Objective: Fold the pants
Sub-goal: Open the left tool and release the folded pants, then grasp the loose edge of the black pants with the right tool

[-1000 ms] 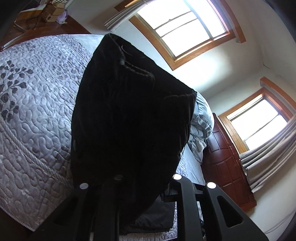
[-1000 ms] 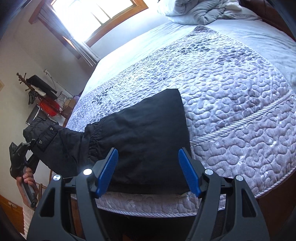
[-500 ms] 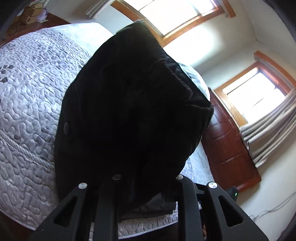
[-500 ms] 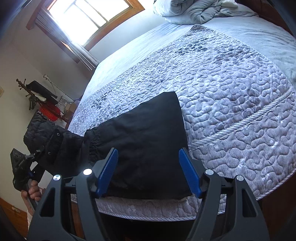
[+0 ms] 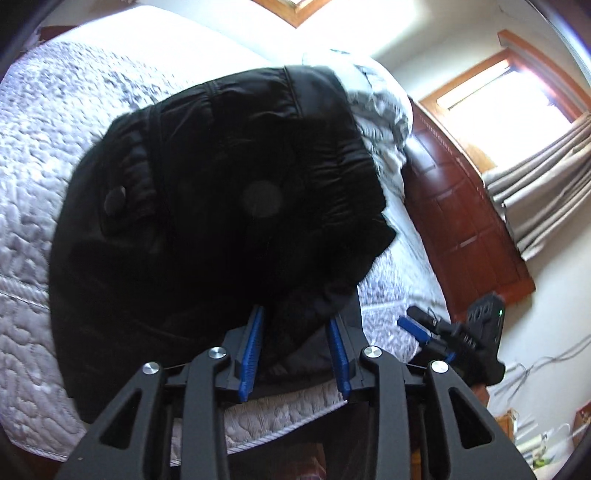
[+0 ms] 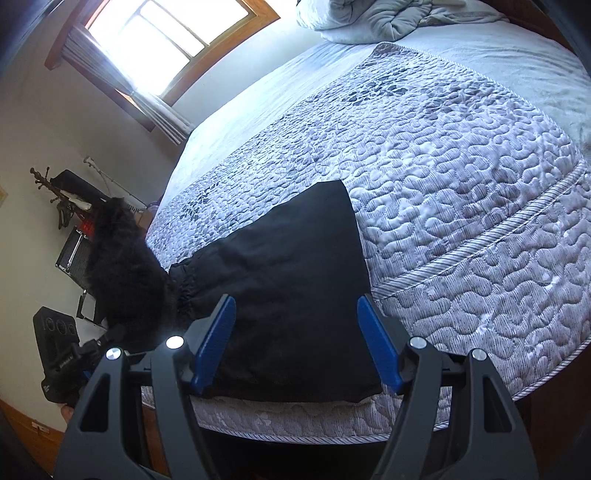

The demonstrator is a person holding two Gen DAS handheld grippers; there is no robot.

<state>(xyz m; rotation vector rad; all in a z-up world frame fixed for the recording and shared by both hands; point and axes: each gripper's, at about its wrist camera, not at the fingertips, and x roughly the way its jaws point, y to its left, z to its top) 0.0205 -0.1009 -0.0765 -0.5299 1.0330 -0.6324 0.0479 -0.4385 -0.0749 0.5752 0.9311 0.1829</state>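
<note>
Black pants [image 6: 291,280] lie on the quilted bed [image 6: 461,192] near its front edge, leg ends flat. My right gripper [image 6: 295,314] is open and empty, hovering just above the flat leg part. In the left wrist view the waist end of the pants [image 5: 221,206] is lifted and bunched, filling most of the frame. My left gripper [image 5: 295,317] has its jaws apart with black fabric lying between the blue pads [image 5: 251,343]; the fabric looks loose. The lifted waist also shows blurred in the right wrist view [image 6: 122,266].
Crumpled grey bedding [image 6: 388,18] lies at the head of the bed. A dark wooden headboard [image 5: 461,221] stands to the right. A coat rack and bags [image 6: 70,206] stand by the wall. The right gripper's body [image 5: 469,332] shows past the bed's edge.
My left gripper's jaws have opened and it has swung the lifted waist end over toward the legs. My right gripper has stayed open over the leg ends.
</note>
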